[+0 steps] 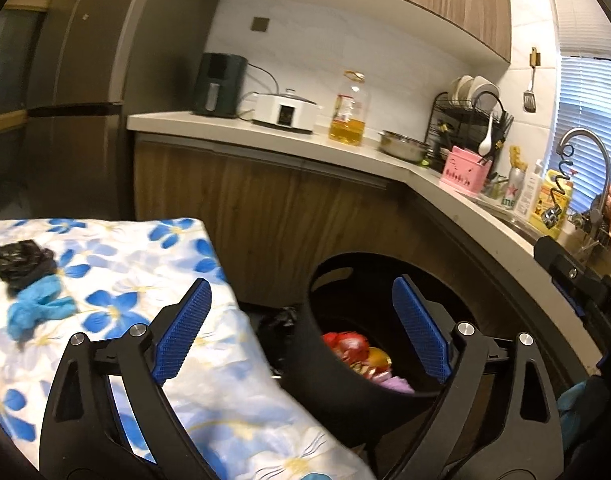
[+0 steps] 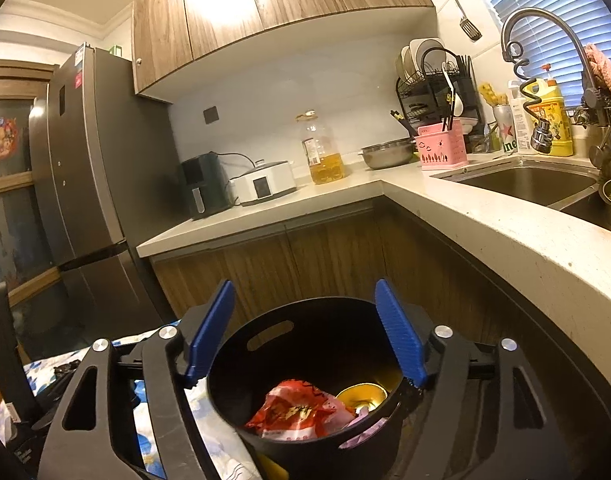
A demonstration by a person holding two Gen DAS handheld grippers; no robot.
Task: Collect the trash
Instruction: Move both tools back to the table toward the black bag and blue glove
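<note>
A black round bin [image 2: 305,303] stands on the floor between the table and the kitchen cupboards. Inside lie a red wrapper [image 2: 293,412], a gold round piece [image 2: 361,394] and something pale purple [image 2: 363,426]. My right gripper [image 2: 305,332] hangs open just above the bin's mouth, nothing between its blue pads. My left gripper [image 1: 301,330] is open too, straddling the table edge and the bin [image 1: 345,276], with nothing held. On the floral tablecloth [image 1: 145,264] at the left lie a crumpled black bag [image 1: 23,262] and a crumpled blue piece [image 1: 33,310].
An L-shaped counter [image 2: 465,216] wraps round behind and to the right of the bin, carrying an oil bottle [image 1: 347,116], appliances, a dish rack and a sink [image 2: 517,184]. A tall fridge [image 2: 85,184] stands at the left. More black plastic lies on the floor beside the bin [image 1: 279,320].
</note>
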